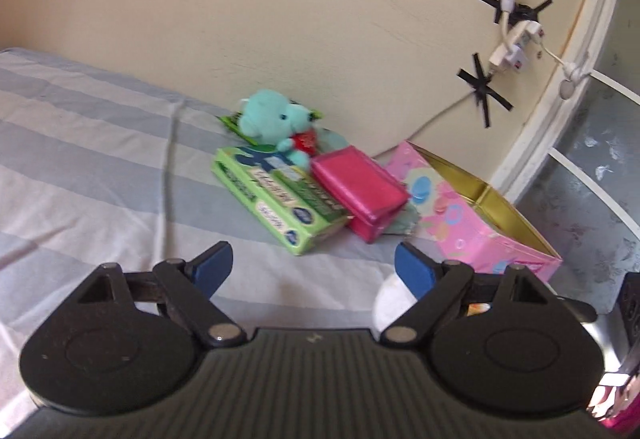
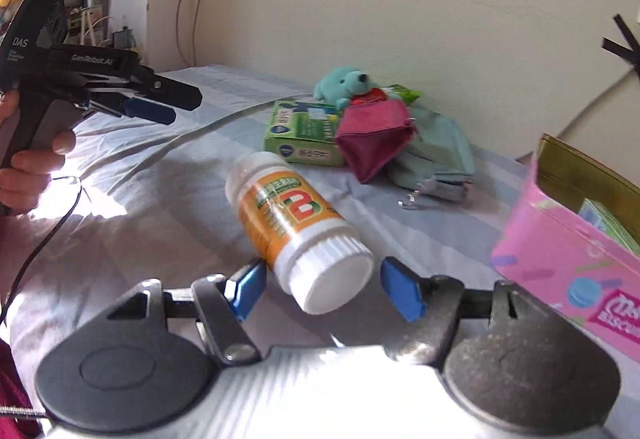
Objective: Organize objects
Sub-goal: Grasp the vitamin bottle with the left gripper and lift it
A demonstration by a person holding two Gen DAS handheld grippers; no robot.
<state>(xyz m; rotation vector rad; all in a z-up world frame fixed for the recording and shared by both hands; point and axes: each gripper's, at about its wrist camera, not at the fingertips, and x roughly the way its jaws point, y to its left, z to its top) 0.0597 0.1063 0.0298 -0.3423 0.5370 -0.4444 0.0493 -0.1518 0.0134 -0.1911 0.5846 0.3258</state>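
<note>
White bottle [image 2: 294,223] with orange label, lying on the striped bed sheet [image 2: 160,239], cap end between the right claw's [image 2: 322,289] parted blue pads, ungripped. Green box [image 2: 304,131], magenta pouch [image 2: 372,143] and teal plush [image 2: 346,83] behind; pink box [image 2: 560,263] at right. Left claw [image 1: 312,267] wide, empty.

Left gripper [image 1: 313,266]: jaws spread wide, nothing between the blue pads; pointed slightly downward above the striped bedsheet [image 1: 100,167].
Left hand [image 2: 28,159]: wrapped round the gripper's handle, above the bedsheet.
Right gripper [image 2: 323,289]: jaws apart, tilted down over the bedsheet; white bottle [image 2: 298,227] cap-first between the pads, contact unclear.
</note>
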